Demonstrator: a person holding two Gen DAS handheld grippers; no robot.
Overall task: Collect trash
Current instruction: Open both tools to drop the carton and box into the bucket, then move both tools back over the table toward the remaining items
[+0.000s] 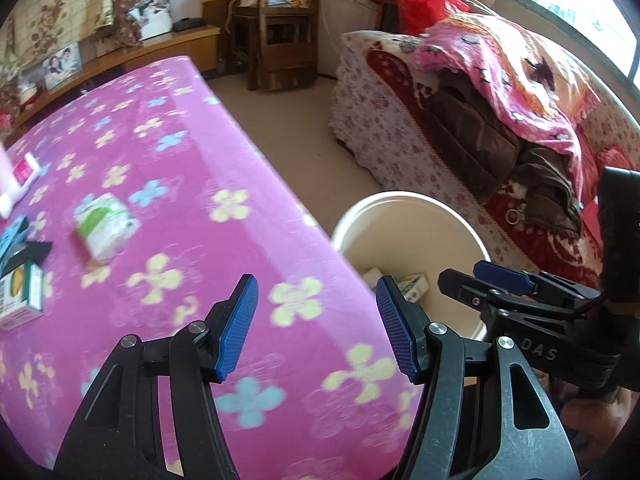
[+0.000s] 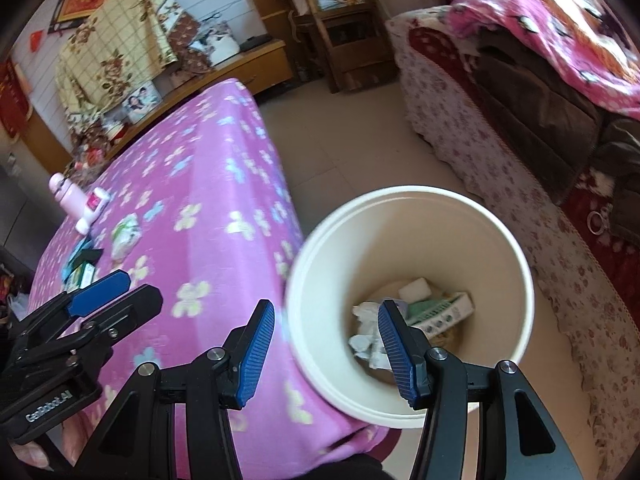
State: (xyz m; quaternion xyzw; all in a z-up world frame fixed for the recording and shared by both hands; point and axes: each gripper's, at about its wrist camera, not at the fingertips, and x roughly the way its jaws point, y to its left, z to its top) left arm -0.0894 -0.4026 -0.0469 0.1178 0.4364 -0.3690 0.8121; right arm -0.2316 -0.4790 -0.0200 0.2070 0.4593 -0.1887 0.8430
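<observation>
A white bin (image 2: 516, 256) stands on the floor beside the pink flowered table (image 2: 208, 184); it holds a green-and-white carton (image 2: 444, 312) and crumpled paper (image 2: 366, 316). My right gripper (image 2: 326, 322) is open and empty over the bin's near rim. My left gripper (image 1: 316, 306) is open and empty over the table's near edge; the bin (image 1: 460, 216) shows to its right. On the table lie a green-white tissue pack (image 1: 106, 226), a mango juice box (image 1: 22, 300) and a blue-black wrapper (image 1: 18, 246).
A pink bottle (image 2: 66, 194) and a white-pink tube (image 2: 94, 208) lie at the table's far left. A sofa with blankets (image 1: 500, 92) runs along the right. A wooden shelf (image 1: 276, 20) stands at the back. Tiled floor lies between table and sofa.
</observation>
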